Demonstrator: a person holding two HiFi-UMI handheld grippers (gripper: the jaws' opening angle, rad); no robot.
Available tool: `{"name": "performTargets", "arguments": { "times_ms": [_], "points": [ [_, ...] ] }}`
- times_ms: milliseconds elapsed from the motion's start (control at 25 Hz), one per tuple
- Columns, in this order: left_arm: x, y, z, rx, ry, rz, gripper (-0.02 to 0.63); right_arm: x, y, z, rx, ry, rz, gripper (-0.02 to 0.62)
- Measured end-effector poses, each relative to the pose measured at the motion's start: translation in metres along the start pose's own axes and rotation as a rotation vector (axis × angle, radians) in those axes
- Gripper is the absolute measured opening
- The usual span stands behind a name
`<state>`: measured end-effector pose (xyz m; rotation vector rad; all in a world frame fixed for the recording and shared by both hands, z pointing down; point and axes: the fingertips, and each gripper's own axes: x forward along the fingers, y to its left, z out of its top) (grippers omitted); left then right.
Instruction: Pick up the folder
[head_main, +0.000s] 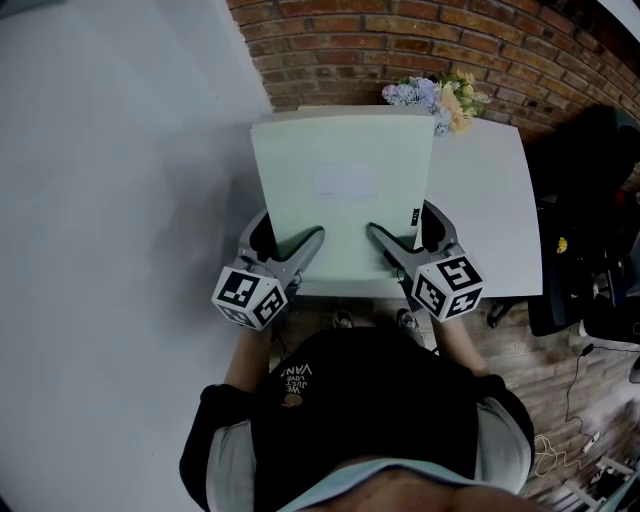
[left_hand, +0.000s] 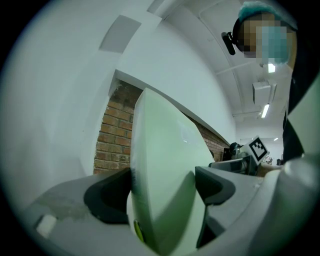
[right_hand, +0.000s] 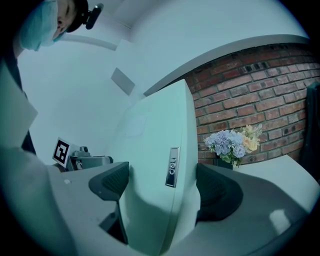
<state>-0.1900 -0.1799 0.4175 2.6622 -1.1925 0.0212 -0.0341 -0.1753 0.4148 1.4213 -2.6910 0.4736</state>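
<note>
**Both jaws clamped on the folder's near edge**

Your left hand-held gripper (left_hand: 162, 187) is closed on the folder (left_hand: 165, 150). Its dark pads press each face of the pale green cover, close to the near left corner. Your right hand-held gripper (right_hand: 160, 185) is closed the same way on the near right side, and its jaws straddle the spine edge.

From the head view, the left hand-held gripper (head_main: 290, 240) and the right hand-held gripper (head_main: 408, 238) sit at the two near corners. The folder (head_main: 340, 190) spreads away from you over the white desk (head_main: 490, 200). It looks raised and tilted up rather than lying flat, though you cannot see whether its far edge is off the surface.

Expect it to be light and fairly stiff, with smooth plastic-looking covers that could slide in the pads. The cover bows a little between the jaws, so it will flex if you squeeze or twist. A grip at both near corners, as you have now, seems the steadiest.

A small grey tag (right_hand: 172, 167) on the spine carries short sideways print, possibly "deli", but it is too small to be sure. A pale rectangular label (head_main: 345, 180) on the front looks blank.

Further off, flowers (head_main: 440, 98) stand at the desk's far edge against the brick wall (head_main: 400, 40).
</note>
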Motion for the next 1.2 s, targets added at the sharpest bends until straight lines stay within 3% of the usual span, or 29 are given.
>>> {"name": "performTargets", "arguments": {
  "times_ms": [1200],
  "points": [
    [-0.0030, 0.0030, -0.0085, -0.005, 0.020, 0.026, 0.410, 0.0032, 0.0020, -0.0060, -0.032, 0.016, -0.008, 0.411]
  ]
}}
